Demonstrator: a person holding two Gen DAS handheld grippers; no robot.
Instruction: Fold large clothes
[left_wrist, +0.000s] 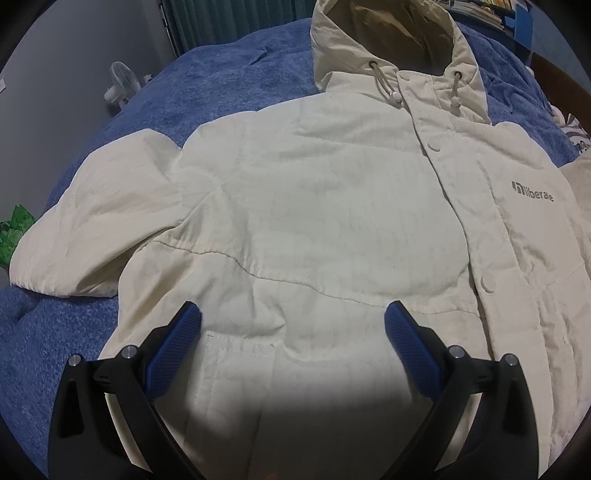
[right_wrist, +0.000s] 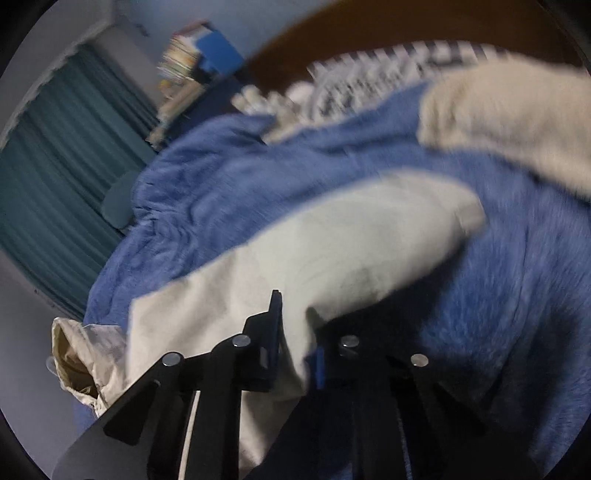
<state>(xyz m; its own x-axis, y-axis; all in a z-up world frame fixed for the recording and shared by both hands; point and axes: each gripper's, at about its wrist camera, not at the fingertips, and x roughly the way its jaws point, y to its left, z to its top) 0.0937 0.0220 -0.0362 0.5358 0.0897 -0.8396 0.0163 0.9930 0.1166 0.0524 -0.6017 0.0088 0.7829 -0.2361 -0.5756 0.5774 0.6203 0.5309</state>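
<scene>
A white hooded jacket (left_wrist: 314, 206) is seen spread face up on a bed covered by a blue blanket (left_wrist: 229, 85), the landmark for everything here. At the jacket's left, one sleeve (left_wrist: 92, 221) lies angled out over the blanket, beyond which a small white fan (left_wrist: 123, 83) stands by the wall. Over the jacket's lower front the left hand-held gripper (left_wrist: 291, 325) is held with its blue pads spread wide and nothing between them. Up the jacket's middle right runs the snap placket, with a grey logo (left_wrist: 532, 192) printed beside it and the hood (left_wrist: 388, 44) lying at the top. In the blurred right wrist view, the right hand-held gripper (right_wrist: 295, 332) is shown clamped narrow on the jacket's other sleeve (right_wrist: 351, 236), which is held just off the blanket.

The sleeve fold is judged to be the step in hand. It would be done well if the pinched sleeve were carried flat across the jacket's chest, while the body was kept pinned by the left gripper so the padded fabric is not dragged askew.

Counted: one jacket, two sleeves, two drawcord toggles below the hood, two snaps visible, one fan, two grippers.
</scene>
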